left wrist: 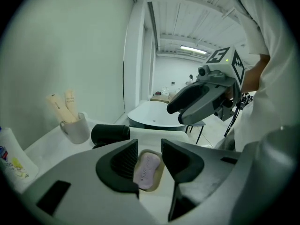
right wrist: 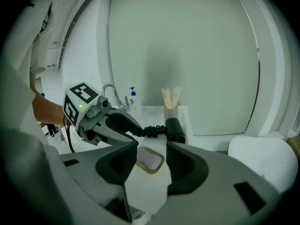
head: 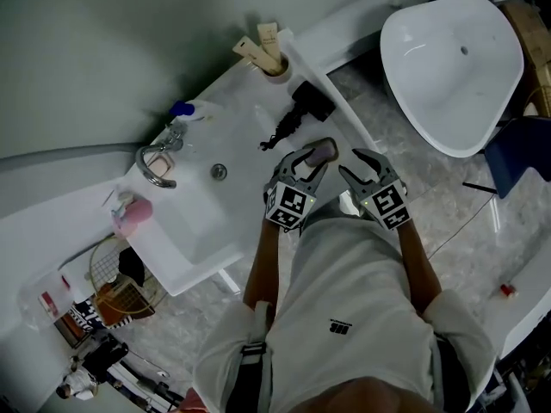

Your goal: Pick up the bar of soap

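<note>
A lilac bar of soap [left wrist: 147, 169] lies in a beige dish [left wrist: 160, 172] on the white counter. In the left gripper view it shows in the gap between my left gripper's [left wrist: 150, 149] open jaws, with space on both sides. My right gripper [right wrist: 151, 150] is open too, and the soap [right wrist: 148, 159] lies just ahead of it in the dish. From the head view the soap [head: 323, 151] sits at the counter's near end, with the left gripper [head: 310, 163] right at it and the right gripper [head: 353, 167] a little to its right.
A black hair dryer [head: 303, 108] with a coiled cord lies just beyond the dish. A cup with tubes [head: 272, 57] stands at the wall. The sink [head: 185, 222] and faucet [head: 158, 160] are to the left. A white bathtub [head: 452, 67] stands far right.
</note>
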Tool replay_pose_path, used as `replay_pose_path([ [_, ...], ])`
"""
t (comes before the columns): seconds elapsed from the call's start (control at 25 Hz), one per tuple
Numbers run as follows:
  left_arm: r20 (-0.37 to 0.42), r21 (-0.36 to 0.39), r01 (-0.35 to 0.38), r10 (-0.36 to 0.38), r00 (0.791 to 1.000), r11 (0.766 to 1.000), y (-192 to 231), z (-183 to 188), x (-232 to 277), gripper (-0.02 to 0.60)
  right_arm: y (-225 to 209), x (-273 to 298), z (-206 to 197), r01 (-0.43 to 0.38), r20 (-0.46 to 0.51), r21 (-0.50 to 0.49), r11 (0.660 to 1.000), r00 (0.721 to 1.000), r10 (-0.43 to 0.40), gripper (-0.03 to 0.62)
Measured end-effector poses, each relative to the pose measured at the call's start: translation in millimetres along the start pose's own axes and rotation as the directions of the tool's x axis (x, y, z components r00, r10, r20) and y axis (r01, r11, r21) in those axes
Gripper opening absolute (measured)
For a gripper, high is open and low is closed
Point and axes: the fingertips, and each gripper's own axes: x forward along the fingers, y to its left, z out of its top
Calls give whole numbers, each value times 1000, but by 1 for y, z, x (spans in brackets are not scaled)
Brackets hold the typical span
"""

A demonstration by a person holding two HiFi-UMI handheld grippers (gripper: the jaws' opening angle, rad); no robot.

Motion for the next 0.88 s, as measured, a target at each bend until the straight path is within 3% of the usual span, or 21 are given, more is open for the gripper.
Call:
replay_pose_path([
  [0.32,-85,66,89,-83,993,994,3,-28,23,161,7,17,-20,8,-49,22,1000,999,-7,213],
  [0.56,-177,108,144,-124,976,984,1,-48,40,174,4,20,-36,23,-70,52,998,997,-19,213],
  [0.88,-268,171,180,-130,955,969,-2,-60,55,181,-1,12,-40,47,-65,79,996,997,-42,213],
])
